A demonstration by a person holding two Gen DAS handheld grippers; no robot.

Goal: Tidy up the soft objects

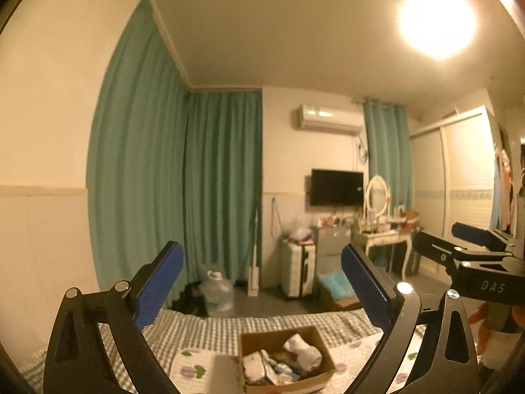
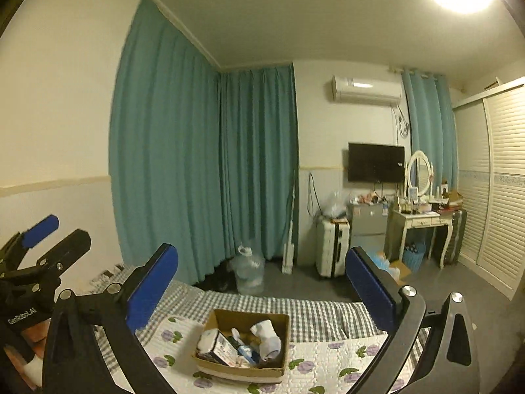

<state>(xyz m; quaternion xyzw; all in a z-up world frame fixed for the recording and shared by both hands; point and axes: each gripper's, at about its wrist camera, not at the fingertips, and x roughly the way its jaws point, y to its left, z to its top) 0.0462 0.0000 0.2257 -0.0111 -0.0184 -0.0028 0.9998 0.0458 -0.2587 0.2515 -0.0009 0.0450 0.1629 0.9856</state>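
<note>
A brown cardboard box (image 1: 320,341) (image 2: 281,325) sits on the bed, holding white socks (image 1: 303,349) (image 2: 267,335), a small printed carton (image 2: 223,348) and other small items. My left gripper (image 1: 262,266) is open and empty, raised above the bed behind the box. My right gripper (image 2: 262,267) is open and empty, also raised above the bed. The right gripper shows at the right edge of the left wrist view (image 1: 472,246); the left one shows at the left edge of the right wrist view (image 2: 39,239).
The bed has a floral quilt (image 2: 328,364) over a checked sheet (image 2: 315,312). Beyond it are teal curtains (image 2: 203,170), a water jug (image 2: 247,271), a white suitcase (image 2: 331,249), a dressing table (image 2: 423,226), a wall TV (image 2: 375,162) and a louvred wardrobe (image 2: 502,180).
</note>
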